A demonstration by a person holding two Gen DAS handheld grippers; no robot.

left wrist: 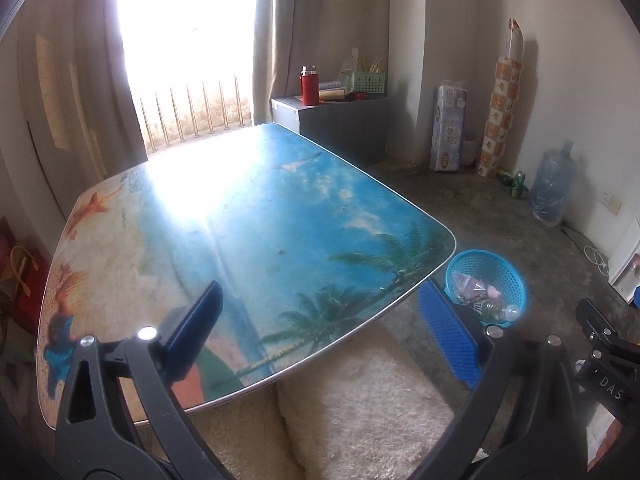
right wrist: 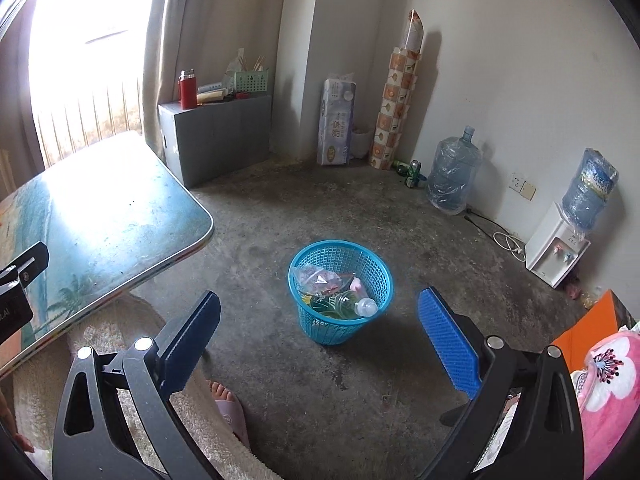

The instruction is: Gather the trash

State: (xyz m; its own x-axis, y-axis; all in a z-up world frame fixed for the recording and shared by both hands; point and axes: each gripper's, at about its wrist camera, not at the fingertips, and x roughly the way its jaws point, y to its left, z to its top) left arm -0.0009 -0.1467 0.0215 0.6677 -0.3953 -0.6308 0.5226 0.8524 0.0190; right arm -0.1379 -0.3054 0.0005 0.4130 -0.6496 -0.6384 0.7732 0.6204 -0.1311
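A blue mesh basket point(right wrist: 340, 292) stands on the concrete floor and holds a plastic bottle point(right wrist: 358, 305), a clear wrapper point(right wrist: 318, 278) and other scraps. In the left wrist view the same basket point(left wrist: 486, 286) shows just past the table's right corner. My right gripper point(right wrist: 320, 344) hangs open above the floor, short of the basket, with nothing between its blue pads. My left gripper point(left wrist: 320, 336) is open over the near edge of the beach-print table point(left wrist: 240, 220), also holding nothing. No loose trash shows on the tabletop.
A cream fluffy cover point(left wrist: 352, 408) lies below the table edge. A foot in a pink slipper point(right wrist: 228, 404) rests on the floor near my right gripper. A grey box point(right wrist: 216, 140), water jugs point(right wrist: 454, 176) and a dispenser point(right wrist: 556, 248) line the walls.
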